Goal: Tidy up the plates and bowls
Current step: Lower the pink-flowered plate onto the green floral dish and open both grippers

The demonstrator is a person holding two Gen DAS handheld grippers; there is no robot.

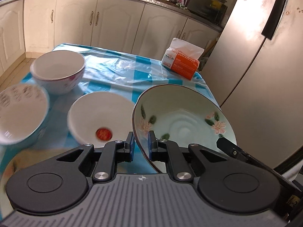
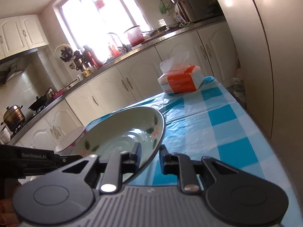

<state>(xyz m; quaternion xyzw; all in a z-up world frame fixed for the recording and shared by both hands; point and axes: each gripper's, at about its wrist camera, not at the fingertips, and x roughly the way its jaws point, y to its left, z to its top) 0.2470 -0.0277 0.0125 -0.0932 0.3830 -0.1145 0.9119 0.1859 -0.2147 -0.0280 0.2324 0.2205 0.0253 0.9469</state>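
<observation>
Gripping opposite rim edges, both grippers [image 1: 141,145] [image 2: 150,158] hold the green plate [image 1: 181,121] tilted.

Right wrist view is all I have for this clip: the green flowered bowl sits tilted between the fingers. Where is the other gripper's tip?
Observer: The left gripper straddles the rim of that green bowl, one finger inside and one outside. I cannot tell whether it is clamping.
Operator: What lies past the bowl on that side?
Observer: A shallow white dish with a red mark in its middle sits on the tablecloth beside the green bowl.
</observation>
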